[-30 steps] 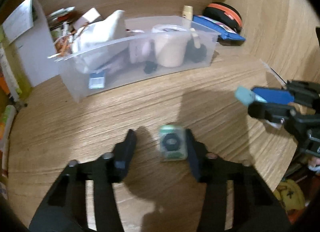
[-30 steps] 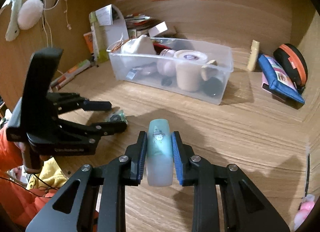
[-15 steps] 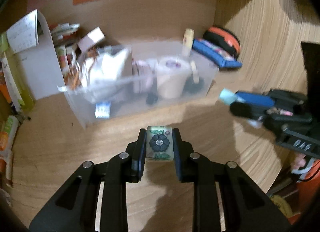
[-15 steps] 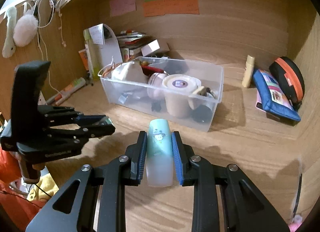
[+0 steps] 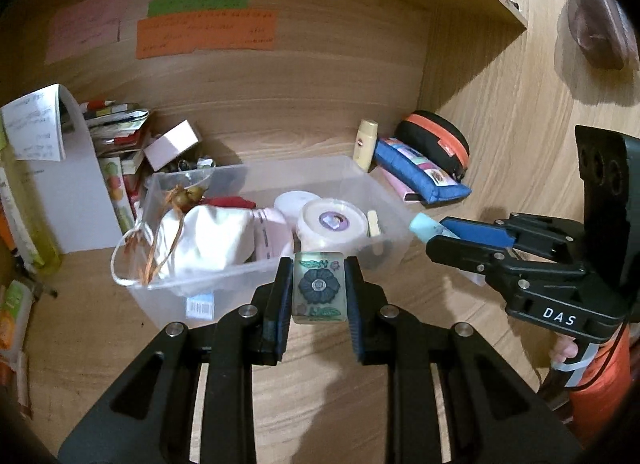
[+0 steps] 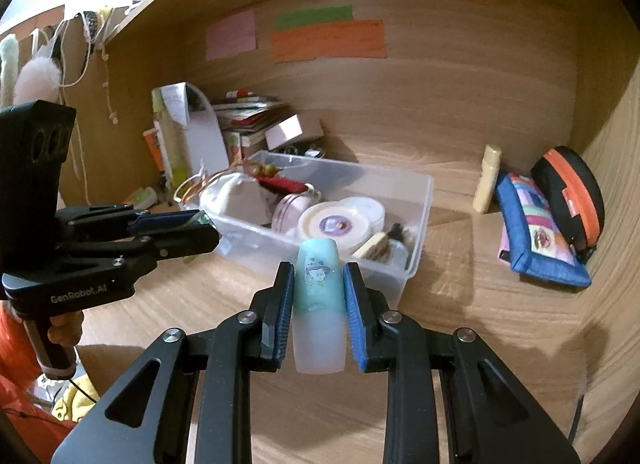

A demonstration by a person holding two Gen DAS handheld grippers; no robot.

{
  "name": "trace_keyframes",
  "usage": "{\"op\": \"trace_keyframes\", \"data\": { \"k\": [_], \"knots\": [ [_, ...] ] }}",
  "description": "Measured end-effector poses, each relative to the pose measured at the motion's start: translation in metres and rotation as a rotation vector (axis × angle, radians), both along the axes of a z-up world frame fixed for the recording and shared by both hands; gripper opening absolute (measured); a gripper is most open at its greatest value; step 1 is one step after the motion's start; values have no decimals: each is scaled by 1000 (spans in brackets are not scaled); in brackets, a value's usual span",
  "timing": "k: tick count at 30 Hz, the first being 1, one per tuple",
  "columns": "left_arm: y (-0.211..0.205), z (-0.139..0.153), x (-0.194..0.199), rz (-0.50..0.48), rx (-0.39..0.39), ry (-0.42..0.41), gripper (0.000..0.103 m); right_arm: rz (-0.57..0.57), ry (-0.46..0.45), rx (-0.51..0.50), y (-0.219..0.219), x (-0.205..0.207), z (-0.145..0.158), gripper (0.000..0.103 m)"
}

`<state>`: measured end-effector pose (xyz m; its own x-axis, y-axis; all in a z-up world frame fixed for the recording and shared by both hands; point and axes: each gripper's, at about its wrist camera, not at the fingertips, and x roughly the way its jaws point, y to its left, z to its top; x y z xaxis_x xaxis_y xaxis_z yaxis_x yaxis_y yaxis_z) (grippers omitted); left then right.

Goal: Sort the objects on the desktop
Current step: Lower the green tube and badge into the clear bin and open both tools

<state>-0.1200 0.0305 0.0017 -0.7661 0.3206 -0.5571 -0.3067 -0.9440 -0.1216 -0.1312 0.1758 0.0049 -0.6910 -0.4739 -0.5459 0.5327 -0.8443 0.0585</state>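
Observation:
My left gripper is shut on a small clear tile with a dark flower print and holds it above the desk, just before the front wall of a clear plastic bin. My right gripper is shut on a pale teal tube with a cartoon print, lifted in front of the bin's near right corner. The bin holds a white cloth pouch, round white jars and small dark items. Each gripper shows in the other's view, the right one and the left one.
A blue pencil case, a black and orange pouch and a cream tube lie at the back right. Books, boxes and a paper holder crowd the back left. Coloured notes stick to the back wall.
My left gripper closed on the flower tile on the desk and lifted it toward the bin. My right gripper, still holding the teal tube, rose and moved closer to the bin.

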Motion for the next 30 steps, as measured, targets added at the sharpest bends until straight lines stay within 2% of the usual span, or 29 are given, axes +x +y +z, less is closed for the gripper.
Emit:
{"op": "trace_keyframes", "data": {
  "k": [9, 30],
  "knots": [
    [0, 1, -24, -5, 8, -5, 24, -13, -10, 3, 3, -28, 2, 23],
    [0, -21, -72, -24, 10, -80, 24, -21, -78, 22, -2, -84, -18, 23]
  ]
}}
